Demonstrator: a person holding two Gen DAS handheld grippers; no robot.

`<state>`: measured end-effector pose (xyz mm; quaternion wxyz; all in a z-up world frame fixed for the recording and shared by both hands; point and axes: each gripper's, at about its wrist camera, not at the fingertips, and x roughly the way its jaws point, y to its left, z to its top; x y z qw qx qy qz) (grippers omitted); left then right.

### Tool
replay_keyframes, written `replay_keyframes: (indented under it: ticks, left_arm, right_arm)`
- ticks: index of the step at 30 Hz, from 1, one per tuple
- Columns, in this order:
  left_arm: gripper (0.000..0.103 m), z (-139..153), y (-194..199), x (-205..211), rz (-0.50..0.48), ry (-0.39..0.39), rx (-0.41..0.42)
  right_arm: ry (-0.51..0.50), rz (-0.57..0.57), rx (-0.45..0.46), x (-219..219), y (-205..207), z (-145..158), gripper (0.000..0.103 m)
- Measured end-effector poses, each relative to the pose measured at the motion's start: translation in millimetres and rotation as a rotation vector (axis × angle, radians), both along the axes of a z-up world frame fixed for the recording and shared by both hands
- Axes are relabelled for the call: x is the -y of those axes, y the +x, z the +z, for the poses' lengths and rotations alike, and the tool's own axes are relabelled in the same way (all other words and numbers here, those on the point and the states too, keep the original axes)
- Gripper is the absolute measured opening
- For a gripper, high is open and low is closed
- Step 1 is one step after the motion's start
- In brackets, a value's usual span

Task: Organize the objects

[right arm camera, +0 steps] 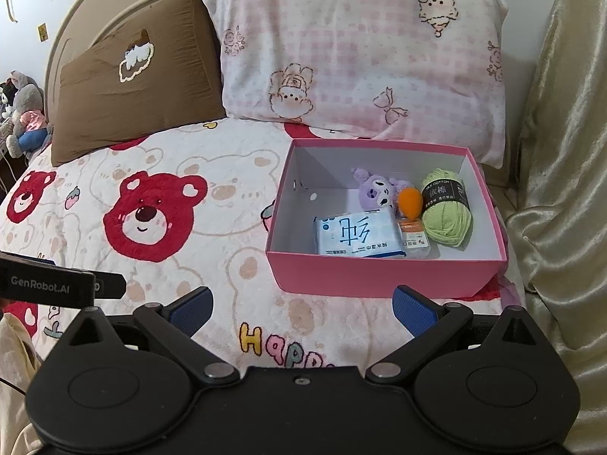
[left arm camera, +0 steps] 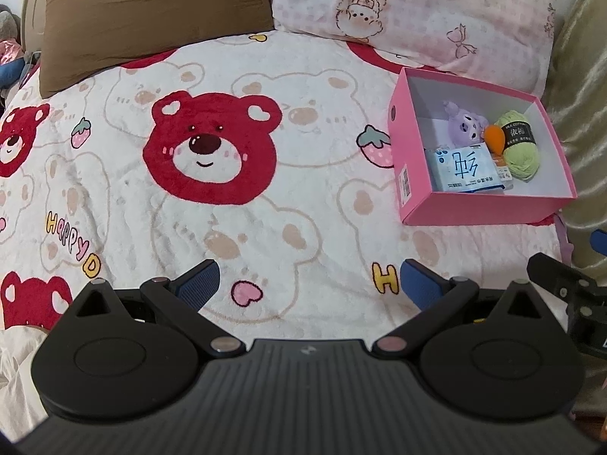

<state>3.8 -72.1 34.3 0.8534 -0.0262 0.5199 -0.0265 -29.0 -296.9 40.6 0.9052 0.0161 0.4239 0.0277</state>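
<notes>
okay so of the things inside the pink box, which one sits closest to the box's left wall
The blue-and-white tissue pack. It lies flat at the front of the pink box, left of the purple plush, orange carrot toy and green yarn.

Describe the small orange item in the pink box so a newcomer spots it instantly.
On the bear-print blanket, find the open pink cardboard box below the pink checked pillow. Inside, between the purple plush toy and the green yarn skein, sits the orange teardrop-shaped piece, the only orange, smooth thing there.

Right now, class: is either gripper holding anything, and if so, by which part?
Nothing is held. The left gripper and right gripper are both open and empty above the blanket.
</notes>
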Motion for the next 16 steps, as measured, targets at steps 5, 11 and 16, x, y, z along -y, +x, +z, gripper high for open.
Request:
replay_keyframes:
  ticks: [5, 11, 16]
  left_arm:
    - [0.103, 0.9, -0.8, -0.5, -0.003, 0.007, 0.001]
    - [0.103, 2.1, -1.1, -3.0, -0.001, 0.013, 0.004]
    - [0.103, 2.1, -1.4, -3.2, -0.007, 0.015, 0.001]
  right_arm:
    - [0.000, -0.001, -0.001, -0.8, -0.1, -0.4, 0.102]
    - [-0.002, -0.003, -0.001, -0.3, -0.5, 0.3, 0.102]
    - [-0.002, 0.000, -0.001, 0.1, -0.6, 0.3, 0.102]
